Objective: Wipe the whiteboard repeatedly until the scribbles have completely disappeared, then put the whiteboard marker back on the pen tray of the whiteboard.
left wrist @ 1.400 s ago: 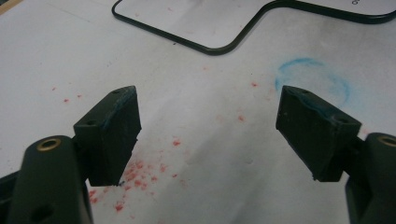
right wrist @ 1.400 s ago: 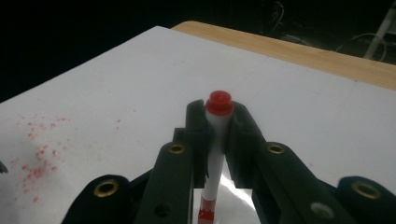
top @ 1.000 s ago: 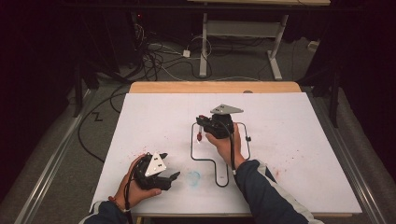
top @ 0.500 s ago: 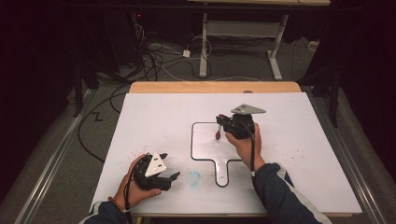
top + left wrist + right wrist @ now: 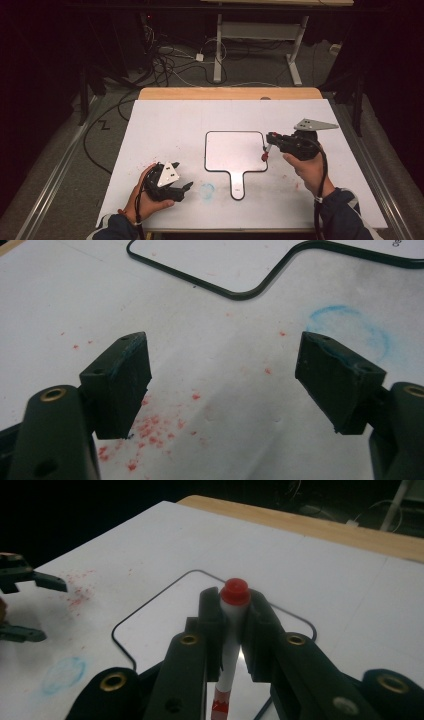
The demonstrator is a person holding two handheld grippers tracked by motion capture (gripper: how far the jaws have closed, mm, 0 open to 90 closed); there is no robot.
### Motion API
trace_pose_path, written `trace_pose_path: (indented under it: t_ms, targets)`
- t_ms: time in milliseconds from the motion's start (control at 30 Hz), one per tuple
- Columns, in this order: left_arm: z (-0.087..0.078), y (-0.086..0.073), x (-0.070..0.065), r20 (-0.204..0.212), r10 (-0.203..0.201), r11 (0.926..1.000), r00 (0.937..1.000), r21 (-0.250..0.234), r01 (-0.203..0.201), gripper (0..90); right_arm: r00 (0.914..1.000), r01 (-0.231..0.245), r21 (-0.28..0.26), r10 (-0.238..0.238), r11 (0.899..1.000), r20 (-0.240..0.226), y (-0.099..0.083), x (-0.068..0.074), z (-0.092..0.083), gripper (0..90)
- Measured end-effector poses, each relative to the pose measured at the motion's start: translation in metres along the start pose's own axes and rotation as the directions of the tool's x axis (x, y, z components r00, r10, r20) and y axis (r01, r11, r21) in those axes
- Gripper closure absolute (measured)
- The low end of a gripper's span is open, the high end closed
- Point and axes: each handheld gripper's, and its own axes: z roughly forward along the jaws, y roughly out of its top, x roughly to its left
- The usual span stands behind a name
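White sheeting covers the table (image 5: 165, 125), with a strip of bare wood showing along its far edge and dark floor with tangled cables (image 5: 170, 60) beyond. Near the middle lies a small whiteboard (image 5: 235, 150), flat, its handle pointing toward the person. Just off the whiteboard's right edge, the right gripper (image 5: 234, 611) is clenched on a red-capped marker (image 5: 232, 610), which stands roughly upright between the jaws with the cap on top; it hangs above the sheet beside that edge. Left of the whiteboard's handle, near the front edge of the table, the left gripper (image 5: 222, 365) rests with its jaws spread wide and nothing between them. A faint blue ring (image 5: 207, 189) and red specks (image 5: 150, 432) stain the sheet between this gripper and the handle. Far and left of the whiteboard, the sheet lies bare out to the table's edges.
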Motion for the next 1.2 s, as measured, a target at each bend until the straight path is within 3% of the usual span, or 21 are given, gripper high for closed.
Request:
trace_pose_path:
  t_ms: [167,400,567,700,967,1200]
  targets:
    - [0.0,0.0,-0.001,0.002,0.004,1.0,1.0,0.001,-0.004,21.4,1.0,-0.008,0.065,0.008,0.998,0.006,-0.011,-0.01,-0.012,81.1]
    - [-0.001,0.0,-0.001,-0.003,0.008,0.9999,1.0,0.007,-0.008,21.3,0.9997,-0.015,0.111,0.017,0.994,-0.019,-0.019,-0.015,-0.016,80.9]
    - [0.0,0.0,-0.002,-0.001,0.015,0.9997,0.9999,0.017,-0.015,21.2,0.9993,-0.014,0.14,0.018,0.99,-0.033,-0.023,-0.02,-0.004,80.8]
    - [0.0,0.0,-0.002,0.003,0.014,0.9998,0.9999,0.016,-0.014,21.2,0.9975,-0.043,0.146,0.05,0.988,-0.049,-0.024,-0.031,0.006,80.1]
    - [-0.003,-0.004,-0.002,-0.004,0.006,0.9998,1.0,0.019,-0.006,21.1,0.9932,-0.099,0.141,0.106,0.985,-0.047,-0.022,-0.049,0.032,77.4]
    - [-0.002,-0.003,-0.004,-0.001,0.018,0.9996,0.9998,0.023,-0.018,21.1,0.9937,-0.103,0.151,0.109,0.983,-0.026,-0.025,-0.053,0.059,75.1]
